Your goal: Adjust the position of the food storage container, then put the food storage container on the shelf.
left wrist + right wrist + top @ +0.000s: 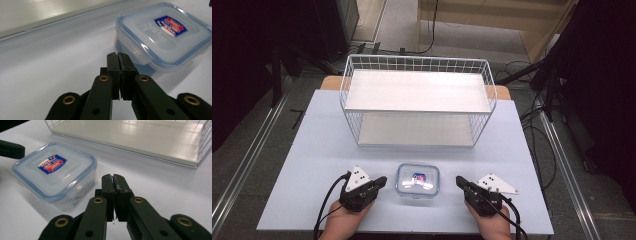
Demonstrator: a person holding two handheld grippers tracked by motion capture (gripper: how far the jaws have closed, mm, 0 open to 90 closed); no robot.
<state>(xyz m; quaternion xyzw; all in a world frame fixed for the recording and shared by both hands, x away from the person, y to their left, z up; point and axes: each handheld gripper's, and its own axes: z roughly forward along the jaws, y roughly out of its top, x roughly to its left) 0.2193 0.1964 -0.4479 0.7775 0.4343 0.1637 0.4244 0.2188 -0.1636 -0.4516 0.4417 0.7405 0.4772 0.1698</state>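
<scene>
Where the pale bench (312, 150) reaches its near edge, a clear plastic container (417, 180) with a blue-rimmed lid sits at the middle, flat on the surface, with a red and blue label (419, 177) on top of the lid. The left gripper (381, 181) rests on the bench just to the left of the container, its tip aimed at the container's left side but apart from it. In the left gripper view its two black fingers (113, 65) are pressed together with nothing between them, and the container (162, 35) stands just beyond and to the right of their tips. The right gripper (460, 182) lies just to the right of the container, also aimed inward and apart from it. In the right gripper view its fingers (108, 185) are likewise closed against each other and empty, with the container (56, 172) to their left and the tip of the left gripper (11, 149) showing past it at the left edge. A person's hand (344, 220) holds the left gripper from the near edge, and another hand (493, 225) holds the right one. Farther back on the bench stands a white wire rack (417, 65) with two white shelf boards, well apart from the container and the grippers.
</scene>
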